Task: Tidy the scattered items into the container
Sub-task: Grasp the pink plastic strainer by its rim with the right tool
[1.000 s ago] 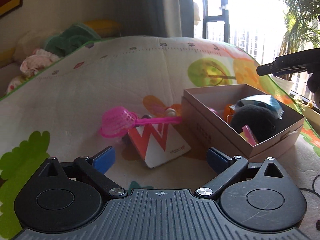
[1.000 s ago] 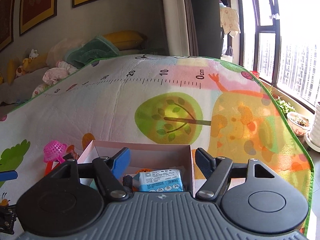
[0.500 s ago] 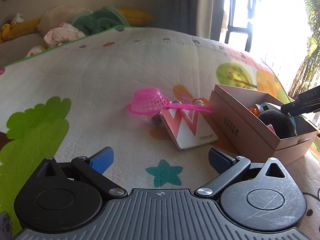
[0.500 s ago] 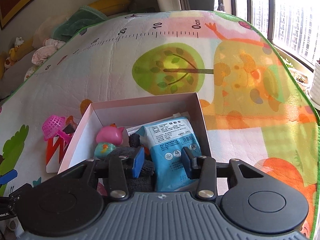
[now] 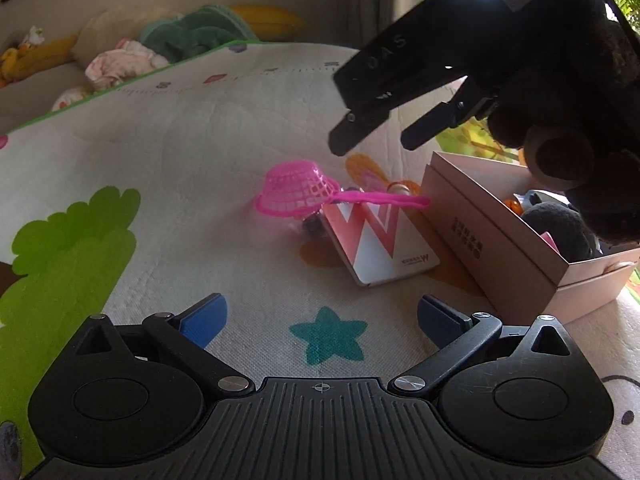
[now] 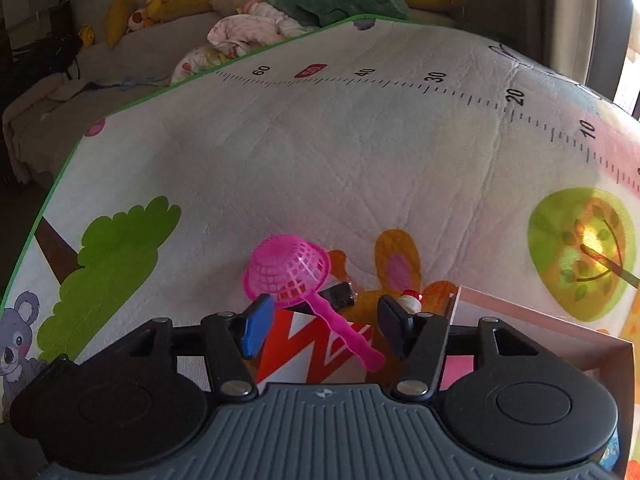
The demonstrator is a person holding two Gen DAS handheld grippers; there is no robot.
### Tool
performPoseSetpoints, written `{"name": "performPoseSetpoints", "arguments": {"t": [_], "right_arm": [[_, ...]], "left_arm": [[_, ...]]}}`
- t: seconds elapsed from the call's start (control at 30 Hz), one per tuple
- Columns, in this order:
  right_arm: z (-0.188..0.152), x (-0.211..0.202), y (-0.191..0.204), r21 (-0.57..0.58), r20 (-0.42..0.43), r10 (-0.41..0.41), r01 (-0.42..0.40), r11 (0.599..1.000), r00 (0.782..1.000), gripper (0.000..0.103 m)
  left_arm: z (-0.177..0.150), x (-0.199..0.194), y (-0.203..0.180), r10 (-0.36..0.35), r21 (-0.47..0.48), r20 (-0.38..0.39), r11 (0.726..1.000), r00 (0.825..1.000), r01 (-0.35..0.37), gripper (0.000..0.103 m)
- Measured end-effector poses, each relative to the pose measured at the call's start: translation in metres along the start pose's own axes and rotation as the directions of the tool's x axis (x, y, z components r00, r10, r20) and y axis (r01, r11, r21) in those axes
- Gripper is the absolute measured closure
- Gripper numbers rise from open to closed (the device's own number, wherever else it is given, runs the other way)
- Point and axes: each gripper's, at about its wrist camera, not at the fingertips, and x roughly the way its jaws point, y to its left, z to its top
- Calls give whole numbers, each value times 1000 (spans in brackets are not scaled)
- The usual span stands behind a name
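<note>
Swinging across from the box, the right gripper (image 5: 370,142) now hangs in the upper right of the left wrist view, its dark fingers pointing down at the pink toy strainer (image 5: 294,194), where half a second ago only its tip showed at the right edge over the box. From its own camera the change is plain: a moment ago it looked down into the cardboard box (image 6: 552,316) at the blue packet and the plush; now the strainer's handle runs between its blue pads (image 6: 256,330), which are opening and do not touch it. That suggests the last drop-off is finished and the strainer is the next pick. The strainer sits at the centre of both views, its basket mouth-down on the play mat (image 5: 192,152) and its handle lying across the red-and-white W booklet (image 5: 380,248), which lies just left of the box. A small dark thing and a little white and red piece lie behind the booklet (too hidden to name). The left gripper (image 5: 320,320) waits low at the bottom of its view, jaws wide with nothing between them, above a teal star on the mat. Several things remain outside the box, so the tidying is part done.
</note>
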Motion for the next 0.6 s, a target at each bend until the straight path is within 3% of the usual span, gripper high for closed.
{"name": "performPoseSetpoints", "arguments": {"t": [0.03, 0.07, 0.17, 0.27, 0.3, 0.33, 0.37, 0.47, 0.6], "right_arm": [[5, 10, 8, -18, 6, -5, 5, 1000, 1000, 14], [10, 20, 15, -41, 9, -20, 21, 999, 1000, 12], [16, 51, 33, -128, 2, -113, 112, 985, 994, 10], [15, 77, 36, -142, -57, -131, 122, 982, 990, 11], [13, 79, 35, -137, -68, -131, 121, 983, 989, 14], [10, 79, 35, -138, -76, -127, 115, 984, 989, 32], [8, 75, 35, -143, -78, -124, 112, 983, 989, 41], [7, 44, 31, -122, -6, -119, 117, 986, 993, 41], [9, -28, 15, -40, 87, -14, 18, 999, 996, 41]], "left_arm": [[0, 0, 2, -5, -13, -3, 1000, 1000, 5, 0], [0, 0, 4, -11, -25, -5, 1000, 1000, 11, 0], [0, 0, 7, -20, -41, -10, 999, 1000, 20, 0], [-1, -1, 7, -29, -39, -9, 999, 1000, 28, 0], [-1, -1, 6, -30, -36, -8, 999, 1000, 29, 0], [-1, -2, 6, -31, -34, -7, 999, 999, 31, 0], [-2, -2, 6, -33, -35, -6, 999, 999, 33, 0], [-1, -2, 7, -37, -41, -7, 999, 999, 36, 0], [-2, -2, 9, -40, -51, -14, 998, 999, 39, 0]]}}
